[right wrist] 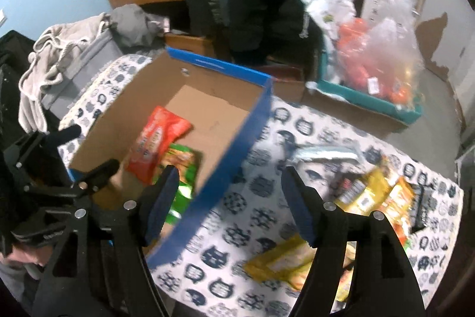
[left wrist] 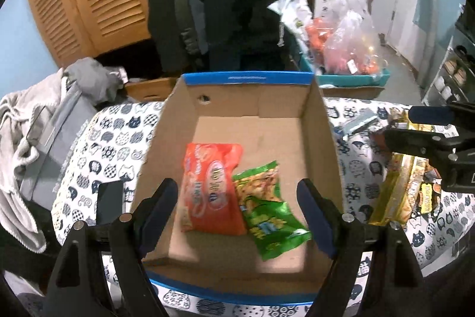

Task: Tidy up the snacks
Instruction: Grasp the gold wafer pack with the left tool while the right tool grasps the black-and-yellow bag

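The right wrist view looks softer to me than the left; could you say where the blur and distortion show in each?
Right wrist view: motion-smeared, the yellow packets and the box's blue wall streaked, print unreadable. Left wrist view: sharper, the orange packet and green packet crisp in the cardboard box, though its rim bows under fisheye; dark vignette in the corners of both.

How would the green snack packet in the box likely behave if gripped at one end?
The green snack packet looks like crinkled foil film, so it would probably flop and feel light. Its glossy surface may slip between pads. It overlaps the orange packet, which might shift.
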{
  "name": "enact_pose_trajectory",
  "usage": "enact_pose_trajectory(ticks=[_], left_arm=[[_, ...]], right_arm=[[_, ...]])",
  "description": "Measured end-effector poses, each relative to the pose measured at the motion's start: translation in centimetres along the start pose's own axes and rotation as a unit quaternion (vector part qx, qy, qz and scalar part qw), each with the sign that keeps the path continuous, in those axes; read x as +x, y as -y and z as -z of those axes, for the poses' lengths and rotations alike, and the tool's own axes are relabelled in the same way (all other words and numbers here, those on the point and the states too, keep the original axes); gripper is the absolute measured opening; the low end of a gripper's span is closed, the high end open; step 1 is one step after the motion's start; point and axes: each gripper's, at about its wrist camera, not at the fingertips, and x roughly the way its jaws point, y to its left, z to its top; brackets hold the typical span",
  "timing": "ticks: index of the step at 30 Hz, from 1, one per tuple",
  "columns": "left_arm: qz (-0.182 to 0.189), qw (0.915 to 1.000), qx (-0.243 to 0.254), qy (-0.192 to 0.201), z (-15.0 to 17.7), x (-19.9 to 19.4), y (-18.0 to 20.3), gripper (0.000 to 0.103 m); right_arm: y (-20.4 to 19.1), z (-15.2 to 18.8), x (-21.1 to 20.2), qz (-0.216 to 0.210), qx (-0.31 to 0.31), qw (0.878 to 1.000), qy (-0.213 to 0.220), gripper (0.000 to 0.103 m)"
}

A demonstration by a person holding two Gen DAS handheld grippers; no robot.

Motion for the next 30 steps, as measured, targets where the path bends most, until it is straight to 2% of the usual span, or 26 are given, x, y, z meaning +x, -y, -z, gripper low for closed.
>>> enact_pose_trajectory(ticks=[4, 13, 21, 26, 30], left_arm=[[0.012, 0.9998, 0.018, 0.003, -0.3, -0.3, 1.9, 0.084], [0.057, 0.9966, 0.060, -0.005, -0.8, -0.5, 7.3, 0.084], [0.080, 0.9922, 0.090, -0.032, -0.4, 0.8, 11.6, 0.084], [0.084, 0.9893, 0.110, -0.046, 0.0, 1.8, 14.0, 0.084], [0.088, 0.9868, 0.123, -0.058, 0.2, 2.9, 15.7, 0.084]], right_arm=[[2.1, 1.5, -1.0, 0.017, 0.005, 1.000, 0.001, 0.075], [7.5, 5.3, -2.5, 0.045, 0.039, 0.998, -0.006, 0.076], [11.6, 8.5, -3.0, 0.061, 0.073, 0.995, -0.018, 0.076], [13.5, 10.3, -2.4, 0.062, 0.085, 0.994, -0.030, 0.076], [15.6, 11.9, -0.6, 0.057, 0.098, 0.992, -0.056, 0.076]])
